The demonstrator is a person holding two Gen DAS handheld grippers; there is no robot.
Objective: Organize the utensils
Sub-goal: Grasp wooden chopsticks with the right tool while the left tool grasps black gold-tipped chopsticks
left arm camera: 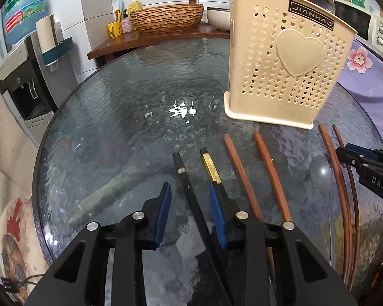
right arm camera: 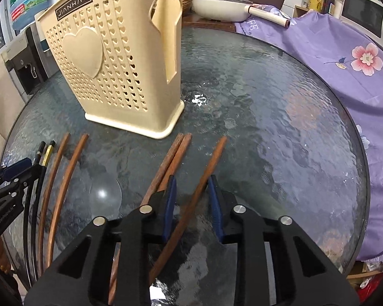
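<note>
Currently both grippers are held open, each straddling one chopstick for pickup: left gripper [left arm camera: 190, 200] over black chopstick [left arm camera: 185, 178], right gripper [right arm camera: 191, 193] over brown chopstick [right arm camera: 206, 170]; holder [right arm camera: 115, 63] is kept upright nearby.

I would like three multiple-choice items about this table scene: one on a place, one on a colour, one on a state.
1. Where does the beige utensil holder stand?
A. on the glass table, beyond the chopsticks
B. on the purple cloth
C. inside the sink

2. What colour is the band on one black chopstick?
A. red
B. gold
C. white

3. How is the right gripper?
A. shut on a spoon
B. open, with one brown chopstick between its fingers
C. out of view

Answers: 1 A, its base rests on the glass table past the chopstick tips. 2 B, a gold section shows near its end. 3 B, the brown chopstick runs through the gap, and the blue pads stand apart.
</note>
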